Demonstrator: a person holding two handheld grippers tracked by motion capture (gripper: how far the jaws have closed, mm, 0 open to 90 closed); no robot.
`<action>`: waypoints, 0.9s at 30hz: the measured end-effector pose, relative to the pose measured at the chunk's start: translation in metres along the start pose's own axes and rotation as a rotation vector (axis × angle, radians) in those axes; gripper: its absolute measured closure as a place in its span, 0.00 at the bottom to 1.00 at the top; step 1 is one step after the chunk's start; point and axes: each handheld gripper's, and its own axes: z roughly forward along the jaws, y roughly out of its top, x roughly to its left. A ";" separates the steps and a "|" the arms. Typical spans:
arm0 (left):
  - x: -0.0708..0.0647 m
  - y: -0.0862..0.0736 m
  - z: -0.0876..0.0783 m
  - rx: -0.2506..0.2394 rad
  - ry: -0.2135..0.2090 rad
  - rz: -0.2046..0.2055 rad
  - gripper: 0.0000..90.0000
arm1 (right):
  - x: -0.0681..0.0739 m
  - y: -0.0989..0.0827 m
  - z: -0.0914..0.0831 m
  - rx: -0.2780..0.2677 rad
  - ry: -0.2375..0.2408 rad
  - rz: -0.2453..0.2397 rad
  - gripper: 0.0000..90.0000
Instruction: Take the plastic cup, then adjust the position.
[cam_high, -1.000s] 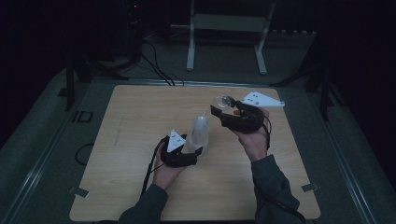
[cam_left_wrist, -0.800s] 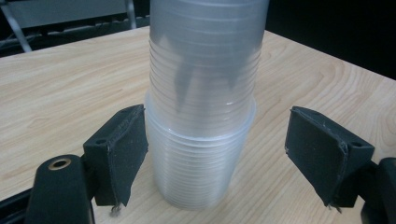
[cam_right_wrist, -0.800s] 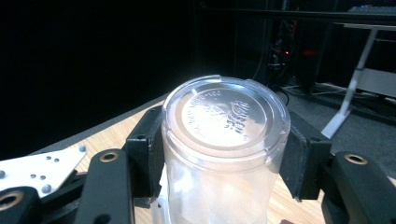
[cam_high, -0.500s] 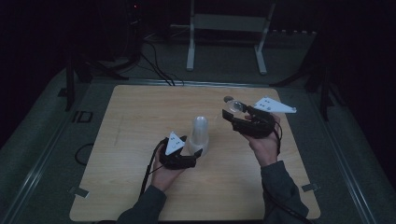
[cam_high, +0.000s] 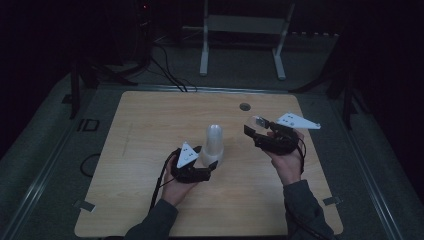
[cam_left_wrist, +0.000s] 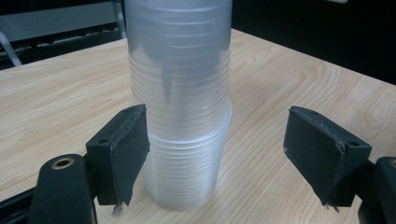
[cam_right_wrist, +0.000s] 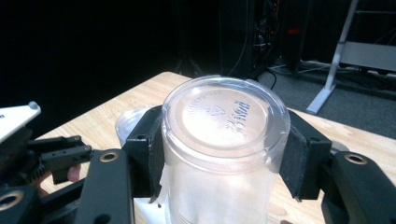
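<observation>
A stack of clear plastic cups (cam_high: 214, 142) stands upside down near the middle of the wooden table. My left gripper (cam_high: 207, 162) lies low on the table at the stack's base, open. In the left gripper view its left pad (cam_left_wrist: 133, 149) rests against the stack (cam_left_wrist: 182, 116), while the right pad (cam_left_wrist: 317, 149) stands well apart. These jaws have just been closing a little. To the right, my right gripper (cam_high: 257, 129) is held above the table, shut on a single clear cup (cam_right_wrist: 219, 116). The cup's base points away from the hand.
The wooden table (cam_high: 150, 130) has a small dark round spot (cam_high: 244, 106) near its far edge. Behind it stand a white metal frame (cam_high: 240, 30) and cables (cam_high: 170, 70) on the dark floor. The left gripper (cam_right_wrist: 51, 154) shows at the left of the right gripper view.
My right hand has carried the single cup to the right, lower and nearer the person, away from the stack. The left hand and the stack have stayed put.
</observation>
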 end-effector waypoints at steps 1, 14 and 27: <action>0.000 0.000 0.000 -0.005 -0.002 -0.002 0.25 | -0.001 -0.002 0.000 0.003 0.000 0.003 0.45; -0.007 0.008 -0.007 -0.039 -0.014 0.021 0.25 | -0.006 -0.017 -0.004 0.018 -0.012 0.034 0.45; -0.017 0.014 -0.008 -0.051 -0.048 0.052 0.25 | -0.012 -0.033 -0.006 0.031 -0.017 0.084 0.45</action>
